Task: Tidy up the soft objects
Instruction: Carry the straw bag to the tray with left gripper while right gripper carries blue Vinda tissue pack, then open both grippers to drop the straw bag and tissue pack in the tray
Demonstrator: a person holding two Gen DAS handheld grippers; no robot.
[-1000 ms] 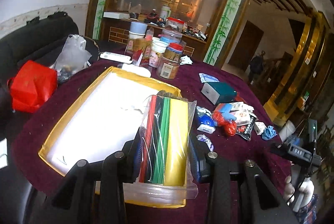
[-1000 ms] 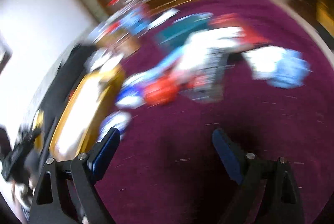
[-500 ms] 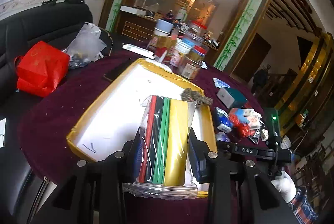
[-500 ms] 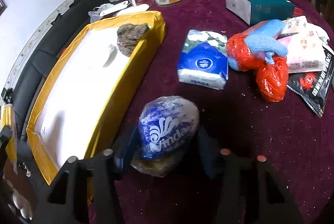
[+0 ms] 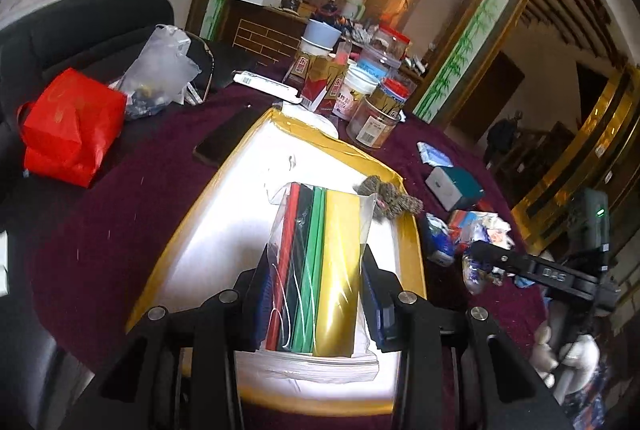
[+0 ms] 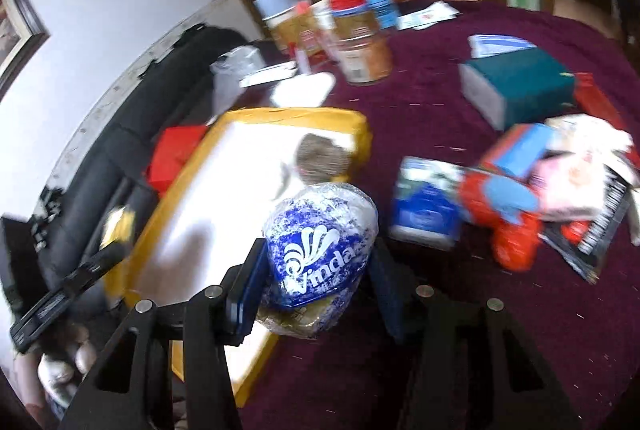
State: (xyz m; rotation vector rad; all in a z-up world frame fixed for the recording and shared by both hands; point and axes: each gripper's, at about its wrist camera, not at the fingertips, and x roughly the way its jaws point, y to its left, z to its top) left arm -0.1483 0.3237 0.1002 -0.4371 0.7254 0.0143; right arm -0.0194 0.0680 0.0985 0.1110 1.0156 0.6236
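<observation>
My left gripper (image 5: pixel 316 294) is shut on a clear zip bag of red, green and yellow sheets (image 5: pixel 320 270) and holds it over the gold-rimmed white tray (image 5: pixel 224 189). A grey knitted piece (image 5: pixel 388 195) lies at the tray's far right corner; it also shows in the right wrist view (image 6: pixel 322 159). My right gripper (image 6: pixel 318 270) is shut on a blue-and-white Vinda tissue pack (image 6: pixel 320 250), lifted off the maroon tablecloth by the tray's right rim (image 6: pixel 360 133). That gripper shows from the left wrist view (image 5: pixel 480 262).
Right of the tray lie a blue tissue pack (image 6: pixel 426 207), red and blue cloths (image 6: pixel 508 201), snack packets (image 6: pixel 592 230) and a teal box (image 6: pixel 516 85). Jars (image 5: pixel 378 109) stand behind the tray. A phone (image 5: pixel 224 141) and red bag (image 5: pixel 68 125) lie left.
My right gripper closed on the Vinda pack and lifted it toward the tray. My left gripper, still holding the zip bag, has drawn back and risen over the tray.
</observation>
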